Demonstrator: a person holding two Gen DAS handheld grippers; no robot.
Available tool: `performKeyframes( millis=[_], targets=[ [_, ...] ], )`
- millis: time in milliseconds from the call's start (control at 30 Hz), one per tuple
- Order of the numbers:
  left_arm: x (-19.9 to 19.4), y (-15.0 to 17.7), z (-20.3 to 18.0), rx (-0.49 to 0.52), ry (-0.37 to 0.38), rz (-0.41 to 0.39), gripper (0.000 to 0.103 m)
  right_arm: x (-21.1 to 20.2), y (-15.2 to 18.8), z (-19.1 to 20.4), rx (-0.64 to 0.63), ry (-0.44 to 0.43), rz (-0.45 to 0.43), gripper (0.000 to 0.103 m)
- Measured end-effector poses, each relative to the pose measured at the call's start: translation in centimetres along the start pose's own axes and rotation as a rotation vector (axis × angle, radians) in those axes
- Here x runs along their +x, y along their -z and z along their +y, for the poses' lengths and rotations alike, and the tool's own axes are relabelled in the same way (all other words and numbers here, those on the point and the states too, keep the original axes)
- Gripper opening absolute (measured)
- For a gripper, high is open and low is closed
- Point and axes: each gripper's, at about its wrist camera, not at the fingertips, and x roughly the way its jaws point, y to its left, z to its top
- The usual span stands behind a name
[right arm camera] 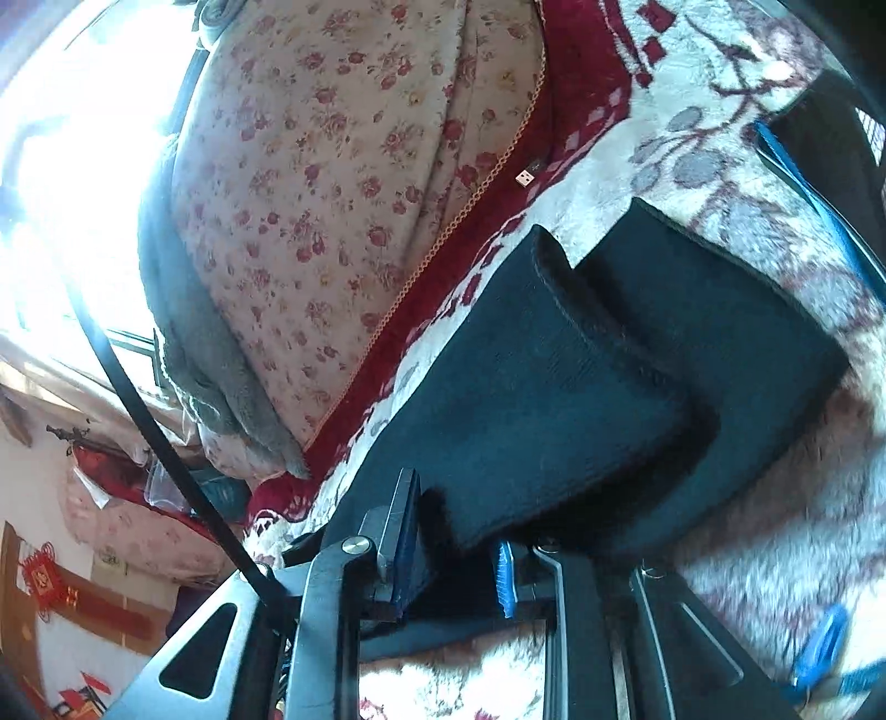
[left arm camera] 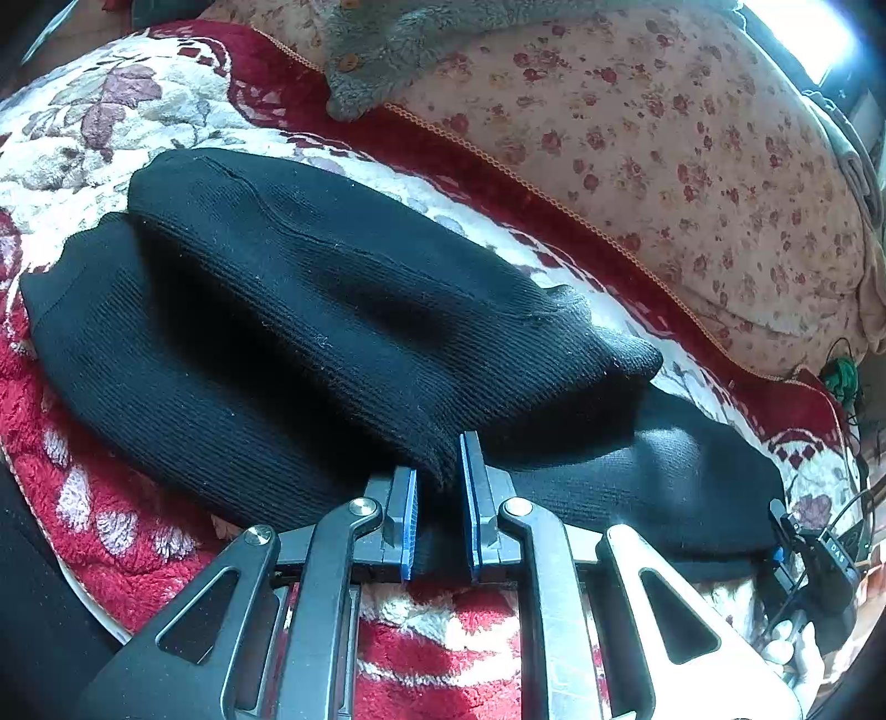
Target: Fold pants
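Black knit pants (left arm camera: 310, 310) lie on a red and white floral blanket (left arm camera: 99, 127), with one layer folded over another. My left gripper (left arm camera: 438, 482) is at the near edge of the pants, its blue-padded jaws slightly apart around the corner of the upper layer. The other gripper (left arm camera: 797, 543) shows at the right end of the pants. In the right wrist view the pants (right arm camera: 581, 376) lie folded, and my right gripper (right arm camera: 457, 548) has its jaws apart around the near corner of the upper layer.
A pink floral quilt (left arm camera: 637, 155) is piled along the far side, with a grey fleece garment (left arm camera: 387, 39) on it. A USB plug (right arm camera: 526, 176) lies on the blanket. A black cable (right arm camera: 155, 421) crosses the right wrist view. Bright window at left.
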Motion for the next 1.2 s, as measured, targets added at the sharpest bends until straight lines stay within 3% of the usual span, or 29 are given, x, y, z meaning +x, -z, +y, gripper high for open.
performKeyframes(
  millis=[233, 467, 700, 900, 1067, 1200],
  targets=[
    [-0.4, 0.1, -1.4, 0.057, -0.036, -0.046, 0.011, -0.1, -0.2, 0.6, -0.084, 0.003, -0.015, 0.010],
    [-1.6, -0.4, -2.7, 0.082, -0.013, -0.084, 0.011, -2.5, -1.3, 1.9, -0.141, 0.000, -0.065, 0.008],
    [-0.3, 0.5, -2.6, 0.091, -0.031, -0.039, 0.011, -4.8, -1.5, 1.1, -0.140, 0.046, -0.090, 0.008],
    [-0.5, 0.8, -1.1, 0.051, -0.002, 0.014, 0.025, -4.4, -1.3, 0.0, -0.053, 0.034, -0.071, 0.012],
    [-3.6, 1.7, -1.1, 0.088, -0.025, -0.045, 0.039, -3.9, -1.2, 0.0, -0.041, 0.040, -0.049, 0.018],
    [-5.9, 2.0, -1.0, 0.086, -0.015, -0.109, 0.040, -3.3, -1.2, 0.2, -0.039, 0.039, -0.034, 0.026]
  ],
)
